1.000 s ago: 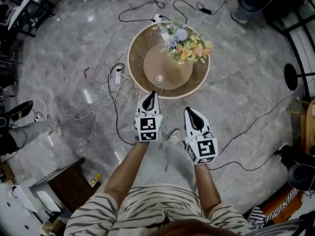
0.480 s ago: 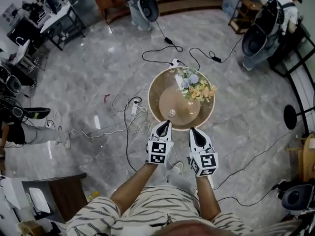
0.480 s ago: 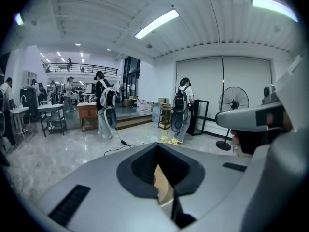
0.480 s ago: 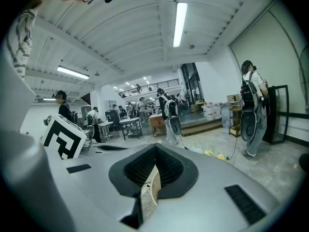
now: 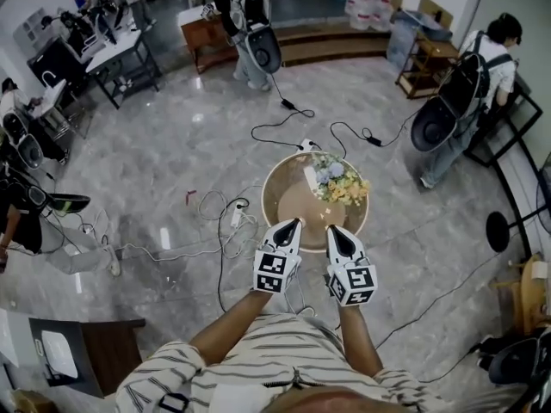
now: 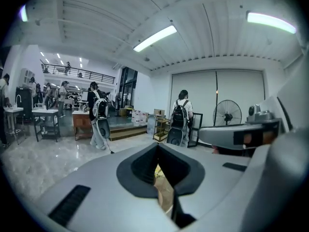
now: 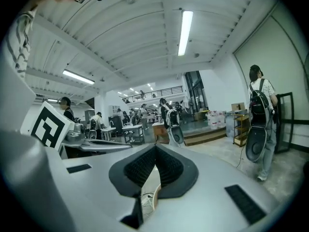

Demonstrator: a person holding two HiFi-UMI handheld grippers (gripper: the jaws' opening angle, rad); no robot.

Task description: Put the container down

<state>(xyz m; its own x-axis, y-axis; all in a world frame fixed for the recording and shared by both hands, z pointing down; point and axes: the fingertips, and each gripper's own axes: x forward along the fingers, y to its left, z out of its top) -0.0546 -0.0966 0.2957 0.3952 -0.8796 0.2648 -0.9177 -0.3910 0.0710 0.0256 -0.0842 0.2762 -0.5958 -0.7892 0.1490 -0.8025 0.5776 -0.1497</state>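
Head view: left gripper (image 5: 295,223) and right gripper (image 5: 332,230) are both pinched shut and empty. The flowers (image 5: 337,181), probably the container, sit on the round table (image 5: 269,188) just ahead, nearer the right one.

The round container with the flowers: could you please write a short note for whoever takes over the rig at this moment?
Left gripper: jaws together, empty.
Right gripper: jaws together, empty.
Container: on the marble floor just beyond both grippers, flowers inside; neither gripper touches it.
Done: the container appears to be set down and released.
Left: apparently nothing; just check that it sits steady.
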